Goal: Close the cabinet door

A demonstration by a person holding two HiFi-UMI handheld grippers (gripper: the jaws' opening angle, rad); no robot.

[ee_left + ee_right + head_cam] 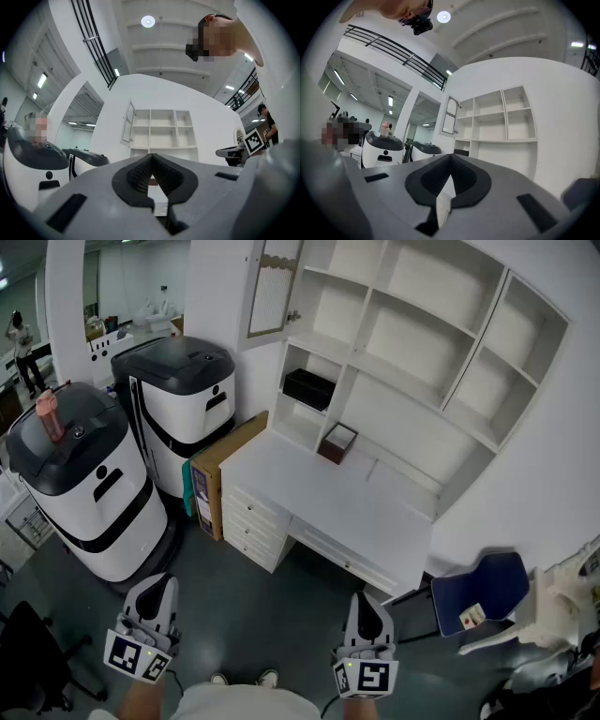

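Upper left on the shelf unit (424, 351), the cabinet door (274, 287) stands open; left gripper (156, 589) and right gripper (367, 604) are closed, empty.

The right gripper (450, 161) has its jaws pressed together, facing white shelves (497, 119) whose door (451, 115) at the left stands open; two white machines (384, 149) stand further left

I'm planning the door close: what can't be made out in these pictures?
Door: top cut off by the head view's upper edge; tiny in both gripper views.
Door knob: too small everywhere to tell its shape.
Black box: head view, too small and shaded to identify.
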